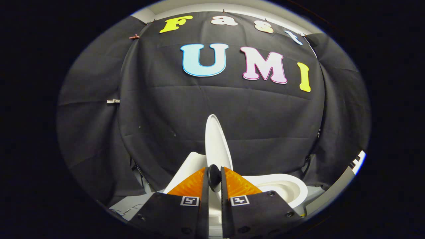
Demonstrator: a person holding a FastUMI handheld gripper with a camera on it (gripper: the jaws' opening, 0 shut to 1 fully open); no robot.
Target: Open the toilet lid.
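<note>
Between gripper (214, 177) fingers, raised lid (215, 142) edge

Booth wall (159, 109): black cloth, creased, hung in draped panels, pinned by small clips (113, 100) along seams. Pale ceiling strip (232, 7) above cloth's top edge. Light grey floor (127, 209) at cloth's foot.

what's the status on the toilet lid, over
Gripper shut on the lid's edge. Toilet lid raised upright, standing above the open bowl. Nothing in the way ahead.
</note>
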